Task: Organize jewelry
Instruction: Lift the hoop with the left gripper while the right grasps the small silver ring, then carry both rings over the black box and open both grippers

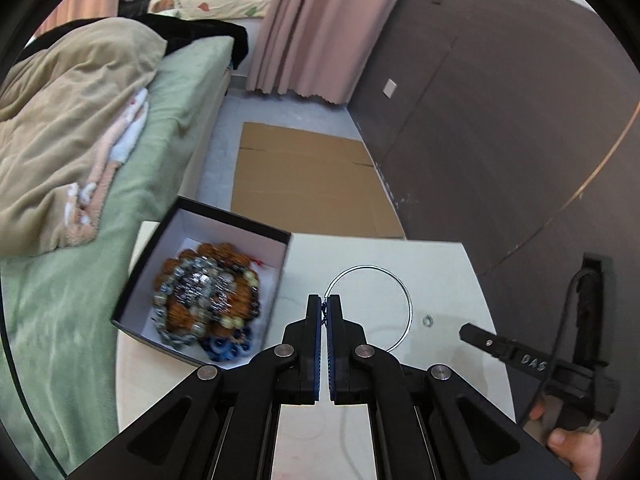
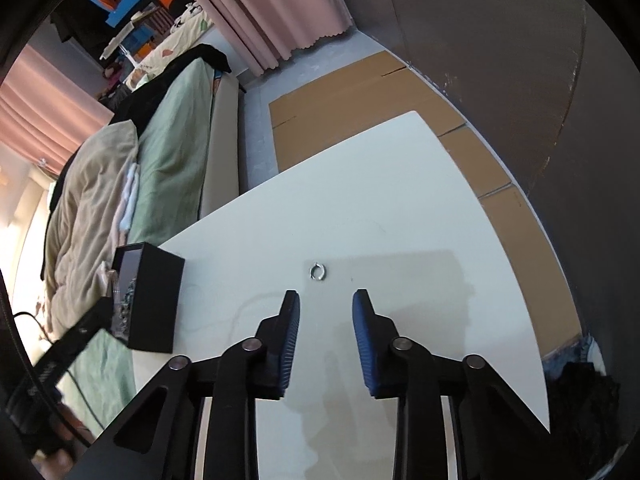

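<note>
My left gripper (image 1: 324, 307) is shut on a thin silver wire hoop (image 1: 406, 300), held above the white table (image 1: 440, 272) just right of an open black box (image 1: 280, 236). The box holds a pile of beaded bracelets (image 1: 208, 296). A small silver ring (image 1: 427, 321) lies on the table to the right of the hoop; it also shows in the right wrist view (image 2: 317, 271). My right gripper (image 2: 325, 302) is open and empty, its tips just short of the ring. The black box (image 2: 154, 304) stands at the left there.
A bed with green sheet (image 1: 72, 320) and beige blanket (image 1: 60, 120) lies left of the table. Flattened cardboard (image 1: 312, 180) covers the floor beyond. A dark wall (image 1: 500, 120) runs on the right. The right gripper (image 1: 520, 356) shows at the table's right edge.
</note>
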`<state>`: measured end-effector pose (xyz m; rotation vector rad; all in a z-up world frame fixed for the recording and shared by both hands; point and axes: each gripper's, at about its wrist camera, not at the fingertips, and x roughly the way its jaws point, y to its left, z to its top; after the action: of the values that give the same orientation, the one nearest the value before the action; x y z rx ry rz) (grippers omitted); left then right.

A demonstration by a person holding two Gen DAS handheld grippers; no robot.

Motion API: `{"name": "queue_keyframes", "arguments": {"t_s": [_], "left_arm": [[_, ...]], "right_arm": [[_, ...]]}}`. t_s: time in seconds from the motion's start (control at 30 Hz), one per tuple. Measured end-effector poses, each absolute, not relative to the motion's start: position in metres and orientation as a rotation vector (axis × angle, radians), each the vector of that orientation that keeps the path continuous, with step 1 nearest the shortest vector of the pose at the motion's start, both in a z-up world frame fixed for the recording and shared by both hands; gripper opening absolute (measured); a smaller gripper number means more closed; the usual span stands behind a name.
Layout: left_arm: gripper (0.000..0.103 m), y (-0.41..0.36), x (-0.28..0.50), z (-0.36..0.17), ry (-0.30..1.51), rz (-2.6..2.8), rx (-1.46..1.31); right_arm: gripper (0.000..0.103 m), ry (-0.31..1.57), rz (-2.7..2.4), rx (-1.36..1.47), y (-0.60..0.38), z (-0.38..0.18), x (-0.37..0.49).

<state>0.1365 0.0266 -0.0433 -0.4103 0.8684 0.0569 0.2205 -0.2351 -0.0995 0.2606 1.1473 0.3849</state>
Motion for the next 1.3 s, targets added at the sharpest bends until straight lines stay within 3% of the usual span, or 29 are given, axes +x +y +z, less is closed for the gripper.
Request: {"name": "queue_keyframes", "arguments": {"t_s": [0.6,0.67,0.97,1.07,1.13,1.2,1.3], "left_arm": [[0.001,0.084,0.143,-0.046,0.854,0.105,-0.504],[0.001,0.088,0.142,-0.045,0.854,0.110,-0.510],[0.002,0.103,0.133,-0.047,0.849,0.125,-0.560],[0.014,0.102,0.137,-0.045,0.859,0.102,-0.563],[0.047,0.100,0.136,-0.046,0.866,0.114,-0.550],[0.064,0.103,0.130,-0.045,0.848,0.138,-0.562],[0.066,0.111,0.122,-0.041,0.820,0.133,-0.607]], "right_arm": [[0.021,1.167,0.294,0.026,-0.182,-0.122,0.244],[0.016,1.150,0.264,-0.028,-0.177,-0.121,0.242],[0.014,1.122,0.326,0.035,-0.177,-0.108,0.231],[0.014,1.095,0.370,0.064,-0.173,-0.097,0.223],[0.014,1.074,0.405,0.083,-0.170,-0.089,0.217],[0.014,1.056,0.433,0.103,-0.166,-0.082,0.212],[0.014,1.022,0.487,0.144,-0.164,-0.069,0.204]]}}
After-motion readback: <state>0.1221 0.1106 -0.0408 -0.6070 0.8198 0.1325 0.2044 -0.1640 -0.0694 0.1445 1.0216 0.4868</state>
